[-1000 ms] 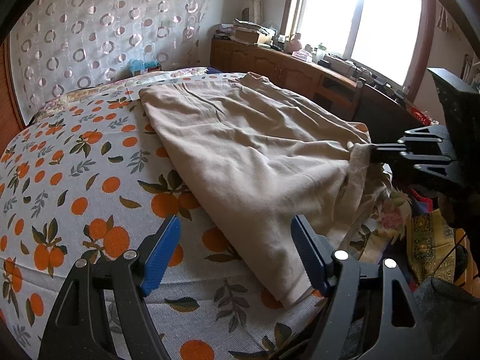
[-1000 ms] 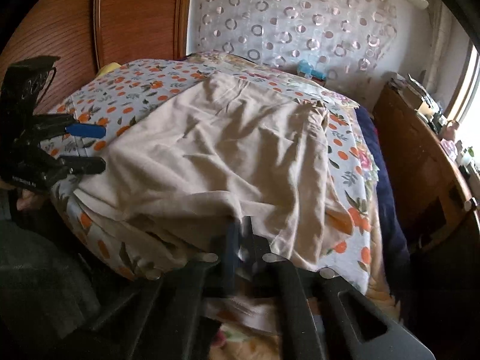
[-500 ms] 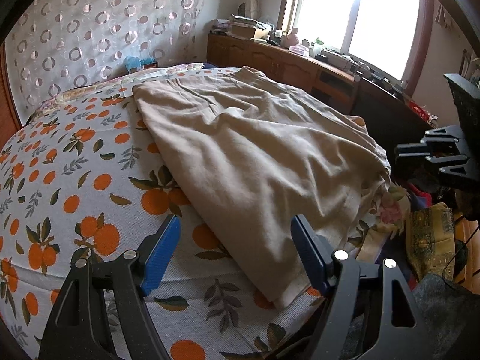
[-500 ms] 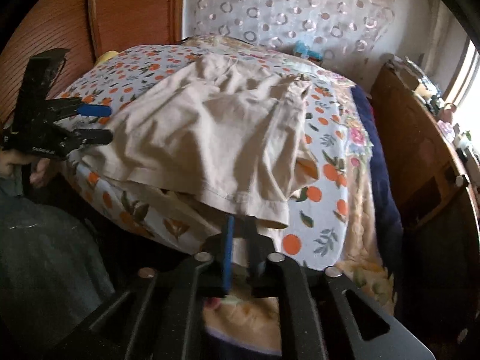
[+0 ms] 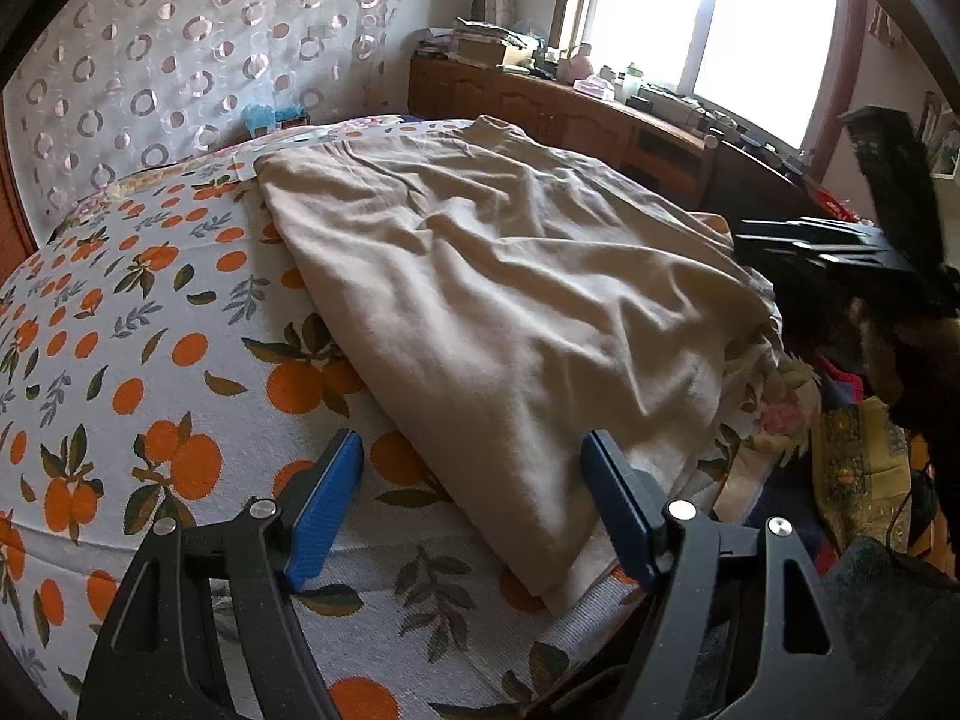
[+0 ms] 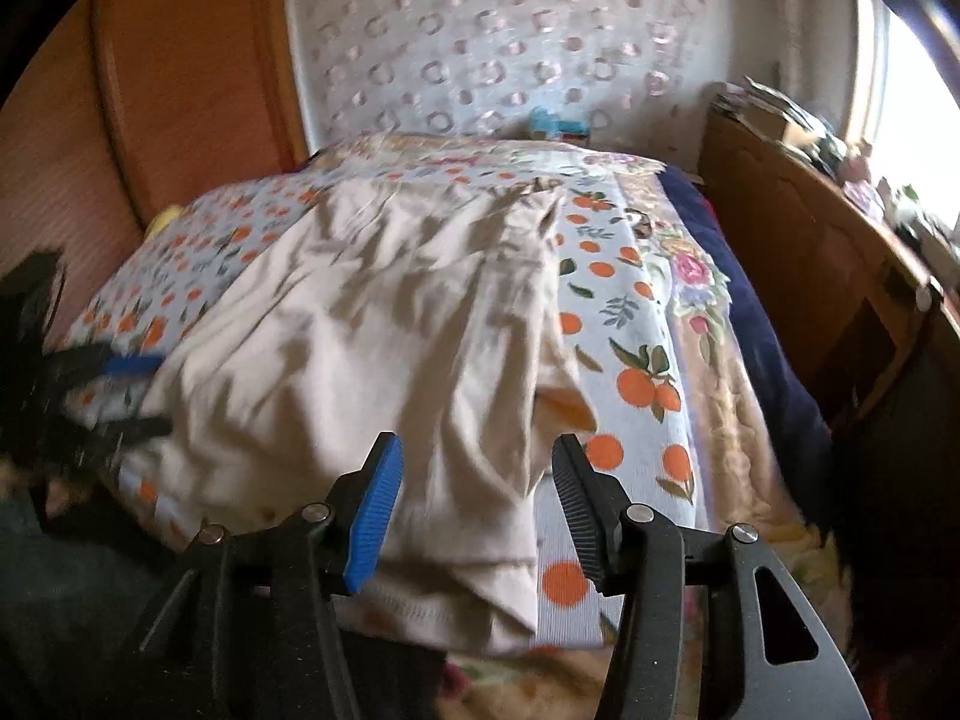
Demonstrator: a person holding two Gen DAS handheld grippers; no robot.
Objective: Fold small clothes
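1. a bed (image 5: 150,312) with an orange-print cover fills both views. a beige garment (image 5: 510,312) lies spread across it, from the middle toward the 3 o'clock edge in the left wrist view, its near hem hanging a little over the edge at 5 o'clock.
2. the biggest change: the right gripper (image 6: 474,510) has let go of the garment. half a second ago its jaws were pressed together on the hem; now they are spread wide, with the hem lying slack between and just below them.
3. the garment has settled flatter, wrinkled through the middle.
4. the left gripper (image 5: 474,504) stays spread and empty, low at 6 o'clock, with the near corner of the garment between its blue pads (image 5: 324,504).
5. my reading: laying out looks done, and the first fold calls for fresh grips on the near corners.
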